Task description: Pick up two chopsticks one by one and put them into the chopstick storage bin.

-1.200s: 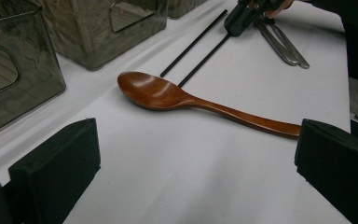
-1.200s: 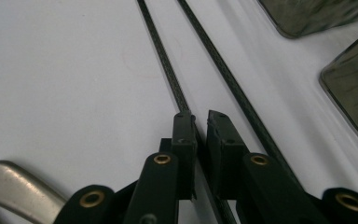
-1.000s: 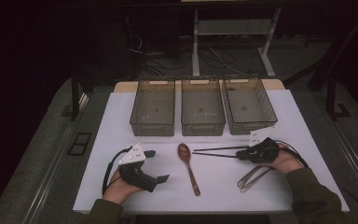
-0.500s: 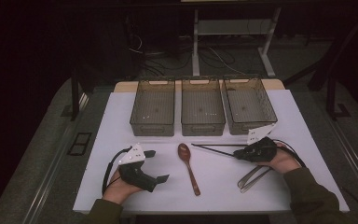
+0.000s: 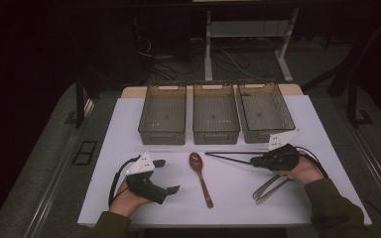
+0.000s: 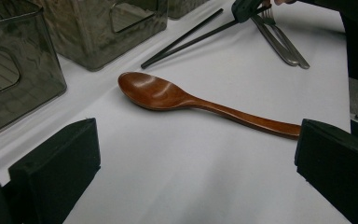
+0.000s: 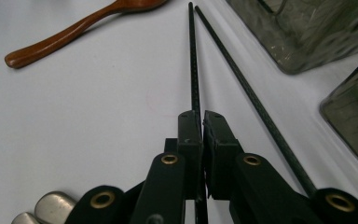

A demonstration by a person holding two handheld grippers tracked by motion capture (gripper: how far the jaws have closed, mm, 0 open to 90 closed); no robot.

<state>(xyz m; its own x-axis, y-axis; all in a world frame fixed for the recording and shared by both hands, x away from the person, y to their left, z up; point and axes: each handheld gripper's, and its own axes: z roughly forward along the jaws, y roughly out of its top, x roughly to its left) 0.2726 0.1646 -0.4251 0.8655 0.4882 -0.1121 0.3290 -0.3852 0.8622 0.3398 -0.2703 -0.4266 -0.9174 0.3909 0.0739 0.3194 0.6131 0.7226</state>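
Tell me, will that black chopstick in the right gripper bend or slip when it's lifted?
It will probably stay stiff: the chopstick runs dead straight out of the right gripper. It looks thin, so likely light. Being pinched near one end, with most of its length sticking out, its far tip may sag or swivel. The ridges along it should help against slipping.

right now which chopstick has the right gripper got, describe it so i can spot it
On the white table, look in front of the three clear bins. Two black chopsticks lie there, right of the wooden spoon. The held chopstick runs straight into the right gripper; the loose chopstick passes beside it.

three bins (image 5: 216,115), two chopsticks (image 5: 228,156), one spoon (image 5: 201,176)
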